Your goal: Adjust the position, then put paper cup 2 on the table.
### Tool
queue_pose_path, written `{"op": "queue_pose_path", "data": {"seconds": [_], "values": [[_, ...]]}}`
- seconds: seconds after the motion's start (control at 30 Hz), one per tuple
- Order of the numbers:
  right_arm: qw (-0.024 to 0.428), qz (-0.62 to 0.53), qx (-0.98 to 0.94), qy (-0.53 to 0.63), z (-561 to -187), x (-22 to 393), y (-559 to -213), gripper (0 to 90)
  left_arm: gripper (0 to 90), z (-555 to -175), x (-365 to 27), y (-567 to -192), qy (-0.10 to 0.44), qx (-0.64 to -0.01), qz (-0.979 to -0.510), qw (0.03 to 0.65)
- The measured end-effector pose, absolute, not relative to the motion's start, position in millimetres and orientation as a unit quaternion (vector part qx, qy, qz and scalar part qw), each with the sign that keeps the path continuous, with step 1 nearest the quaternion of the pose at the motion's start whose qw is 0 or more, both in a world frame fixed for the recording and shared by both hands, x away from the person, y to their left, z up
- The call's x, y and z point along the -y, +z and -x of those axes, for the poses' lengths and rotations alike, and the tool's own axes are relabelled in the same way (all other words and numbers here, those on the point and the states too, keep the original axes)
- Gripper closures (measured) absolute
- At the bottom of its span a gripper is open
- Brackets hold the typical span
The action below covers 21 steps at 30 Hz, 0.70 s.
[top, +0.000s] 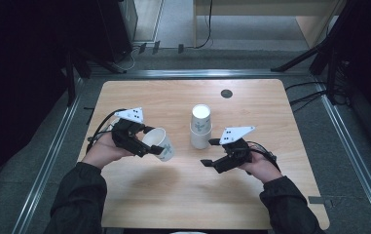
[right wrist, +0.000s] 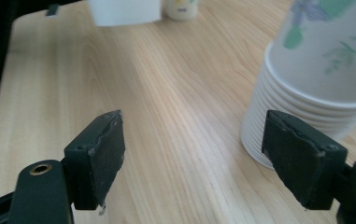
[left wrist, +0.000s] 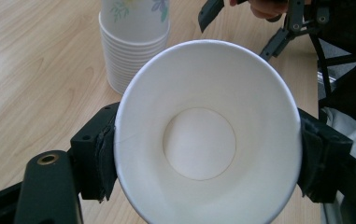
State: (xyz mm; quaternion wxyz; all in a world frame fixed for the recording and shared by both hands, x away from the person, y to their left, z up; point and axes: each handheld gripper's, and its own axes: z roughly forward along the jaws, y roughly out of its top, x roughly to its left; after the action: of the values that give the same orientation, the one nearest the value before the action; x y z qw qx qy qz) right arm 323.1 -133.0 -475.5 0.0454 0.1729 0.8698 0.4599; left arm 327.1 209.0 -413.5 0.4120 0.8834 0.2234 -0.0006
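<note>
Light wood grain covers the table (top: 183, 185), which is set on a grey floor bordered by metal rails. One single paper cup (top: 159, 143) is held above the table's left half, tipped on its side so that its open mouth faces back along the jaws; in the left gripper view the cup (left wrist: 203, 140) is seen from the rim down to its round white bottom. It is clamped by the left gripper (top: 141, 141), whose two black jaws are pressed against opposite sides of the rim, with the rim squeezed slightly out of round between them. One stack of nested paper cups (top: 200, 126) is stood upright near the middle of the table, just beside the held cup and apart from it; a flower print is carried on the top cup, and many white rims are seen layered below it, too many to be counted surely. The right gripper (top: 211, 152) is held low over the table just in front of the stack, its two jaws spread wide with nothing between them; in the right gripper view the stack (right wrist: 316, 84) is seen beyond the right jaw, not touched. One small dark round disc (top: 226, 93) is set in the far part of the tabletop.
</note>
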Motion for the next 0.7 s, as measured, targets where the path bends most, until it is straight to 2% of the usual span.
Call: {"op": "queue_pose_path", "data": {"seconds": [0.57,0.7], "values": [[0.068,-0.188,-0.873,0.445,-318,154,-478,21.8,22.3,-323,-245,-422,0.015,-0.236,-0.89,0.39],[0.085,-0.195,-0.87,0.445,-320,157,-477,21.7,22.3,-319,-254,-425,0.019,-0.242,-0.89,0.386]]}}
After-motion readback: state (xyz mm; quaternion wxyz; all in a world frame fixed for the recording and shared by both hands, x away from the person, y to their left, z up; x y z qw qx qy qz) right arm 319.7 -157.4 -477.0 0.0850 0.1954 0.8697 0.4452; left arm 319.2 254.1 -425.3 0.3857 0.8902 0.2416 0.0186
